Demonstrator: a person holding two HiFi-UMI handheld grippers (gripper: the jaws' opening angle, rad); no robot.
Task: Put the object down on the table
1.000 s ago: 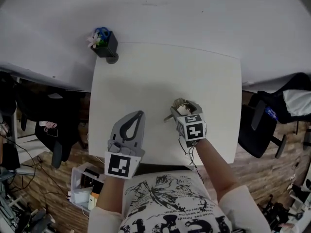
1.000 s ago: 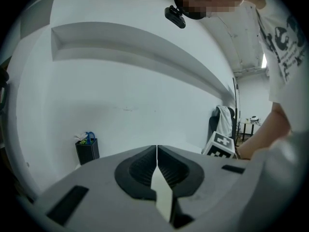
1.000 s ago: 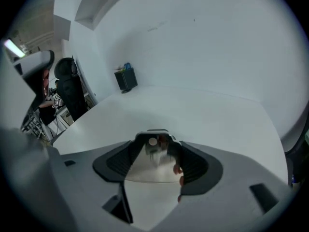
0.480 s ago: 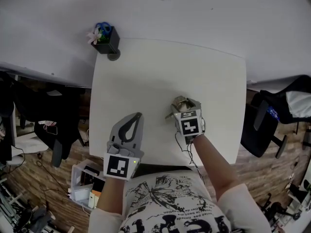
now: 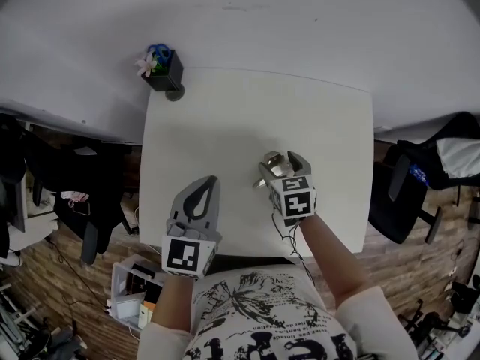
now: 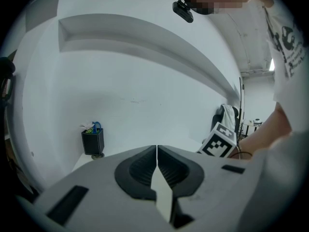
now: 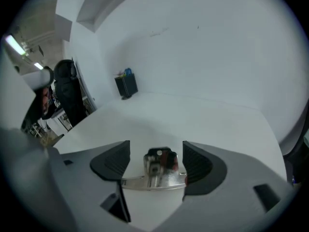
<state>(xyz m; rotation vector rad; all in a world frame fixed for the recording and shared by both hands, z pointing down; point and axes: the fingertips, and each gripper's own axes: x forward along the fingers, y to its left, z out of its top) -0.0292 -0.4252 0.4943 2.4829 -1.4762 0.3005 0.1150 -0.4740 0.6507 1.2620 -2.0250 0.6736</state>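
Note:
A small shiny metal object [image 5: 274, 163] [image 7: 161, 167] rests on the white table [image 5: 247, 111], between the jaws of my right gripper [image 5: 283, 163] [image 7: 156, 147]. Those jaws are opening. In the right gripper view there is a gap between the left pad [image 7: 114, 160] and the object, and the pads do not press on it. My left gripper [image 5: 208, 184] [image 6: 157, 150] rests near the table's front edge, to the left of the right one. Its jaws are together with nothing between them.
A black pot with flowers [image 5: 162, 67] [image 6: 92, 140] [image 7: 126, 85] stands at the table's far left corner. A white wall runs behind the table. A dark chair [image 5: 405, 190] stands off the right side, and boxes and clutter [image 5: 135, 283] lie on the floor at the left.
The right gripper's jaws have spread wider around the metal object, which stays where it was on the table. The left gripper has not moved.

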